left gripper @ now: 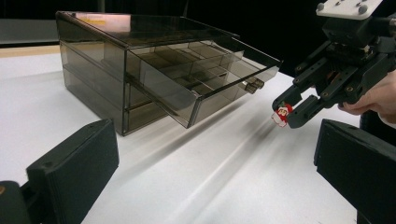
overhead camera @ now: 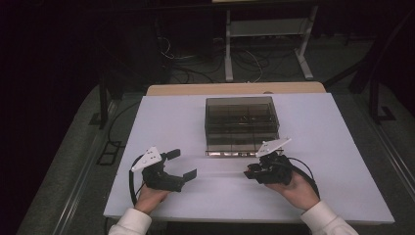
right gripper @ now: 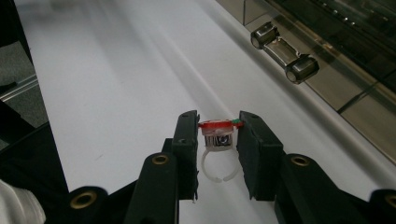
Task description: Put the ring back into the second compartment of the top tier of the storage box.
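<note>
Item: ring (right gripper: 218,140), a toy with a red top and a white open band. My right gripper (right gripper: 217,135) pinches it, jaws pressed on either side of its top, band hanging below. In the left gripper view its face reads as a small red-and-white figure (left gripper: 281,115) at the right gripper's tips (left gripper: 293,108), clear of the table (overhead camera: 161,117).

Item: drawer box (overhead camera: 241,125), smoked clear plastic, at the middle of the table toward the far edge. Its upper drawer (left gripper: 205,74) stands pulled out toward me, showing divided compartments; its handle (right gripper: 285,49) sits ahead of my right jaws and to one side.

Relation that matters: the open drawer lies just beyond the ring, toward the far edge, and higher than it. I judge the ring must go up and over the drawer front before release.

Item: left gripper (overhead camera: 182,163), near the table's near-left corner, jaws spread, nothing between them. It is well apart from the box; the right is nearer.
</note>
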Tool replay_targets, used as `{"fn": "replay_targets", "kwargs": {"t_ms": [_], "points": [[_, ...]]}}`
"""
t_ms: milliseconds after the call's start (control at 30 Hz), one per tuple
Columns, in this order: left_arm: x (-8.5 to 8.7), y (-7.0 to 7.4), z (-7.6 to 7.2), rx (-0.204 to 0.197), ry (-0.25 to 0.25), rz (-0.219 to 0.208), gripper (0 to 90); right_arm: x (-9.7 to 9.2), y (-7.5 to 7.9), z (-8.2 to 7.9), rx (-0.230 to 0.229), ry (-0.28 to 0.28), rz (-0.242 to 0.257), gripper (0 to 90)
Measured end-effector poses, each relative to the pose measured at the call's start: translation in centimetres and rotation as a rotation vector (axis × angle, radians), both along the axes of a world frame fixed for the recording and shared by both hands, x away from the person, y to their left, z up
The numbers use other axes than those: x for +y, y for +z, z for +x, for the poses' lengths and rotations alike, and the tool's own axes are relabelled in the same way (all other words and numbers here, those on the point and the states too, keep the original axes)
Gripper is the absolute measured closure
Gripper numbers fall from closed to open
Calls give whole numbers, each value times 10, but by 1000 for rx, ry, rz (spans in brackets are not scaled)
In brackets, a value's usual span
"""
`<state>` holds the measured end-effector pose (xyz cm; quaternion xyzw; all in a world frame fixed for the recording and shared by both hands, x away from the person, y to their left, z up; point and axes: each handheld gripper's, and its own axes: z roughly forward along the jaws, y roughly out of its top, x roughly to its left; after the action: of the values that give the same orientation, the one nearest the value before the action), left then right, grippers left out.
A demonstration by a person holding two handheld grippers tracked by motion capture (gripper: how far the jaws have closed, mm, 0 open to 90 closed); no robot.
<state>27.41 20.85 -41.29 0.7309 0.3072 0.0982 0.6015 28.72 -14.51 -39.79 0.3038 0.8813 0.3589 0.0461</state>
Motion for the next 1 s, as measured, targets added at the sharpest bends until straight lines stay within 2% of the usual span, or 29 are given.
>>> {"fn": "replay_targets", "kwargs": {"t_ms": [1000], "points": [[0, 0, 0, -1, -1, 1, 0, -12, 28, 2, -31, -7, 4, 685]]}}
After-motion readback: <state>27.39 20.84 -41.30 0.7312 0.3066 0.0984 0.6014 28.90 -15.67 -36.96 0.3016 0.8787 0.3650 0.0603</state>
